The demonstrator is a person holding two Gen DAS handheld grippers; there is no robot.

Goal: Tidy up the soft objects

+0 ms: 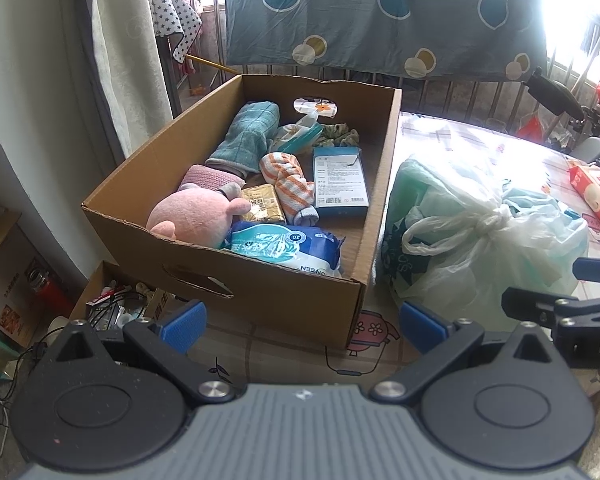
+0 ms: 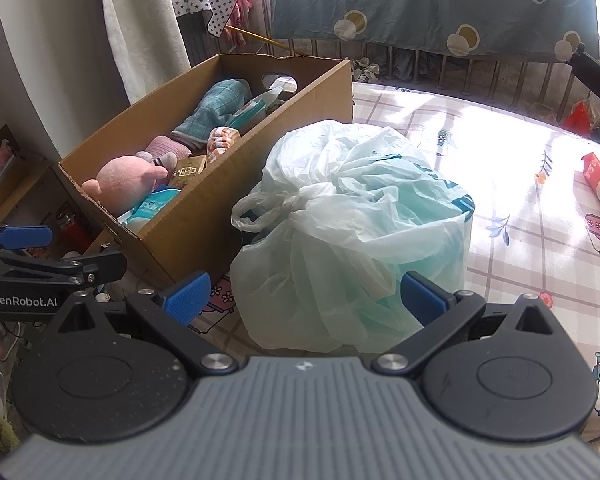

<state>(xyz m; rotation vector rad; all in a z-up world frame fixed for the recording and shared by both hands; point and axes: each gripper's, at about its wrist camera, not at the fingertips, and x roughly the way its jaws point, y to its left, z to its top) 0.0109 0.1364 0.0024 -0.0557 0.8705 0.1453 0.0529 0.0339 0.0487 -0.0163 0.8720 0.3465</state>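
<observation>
Bag (image 2: 352, 232) placement is deciding the coming move: the knotted plastic bag is sitting on the bed (image 2: 500, 184) directly ahead of the right gripper (image 2: 306, 292), at twelve o'clock from its jaws, with the bag's lower bulge lying between the two blue pads. Those jaws are standing wide apart and gripping nothing. The knot, with its loose handle loops, is lying higher up and toward eleven o'clock from the right jaws, so a grasp there would probably mean reaching up and slightly left. The box (image 1: 236, 280) is standing just beside the bag, at ten o'clock in the right wrist view, its long axis running away toward the railing. The left gripper (image 1: 302, 320) is hovering in front of the box's near wall, jaws also spread wide and empty, with the bag off at two o'clock. Inside the box a pink plush (image 1: 192, 216), a striped sock (image 1: 290, 184) and a teal cloth (image 1: 246, 136) are already lying among packets. Judging from this, the right gripper is the nearer one for taking the bag.
</observation>
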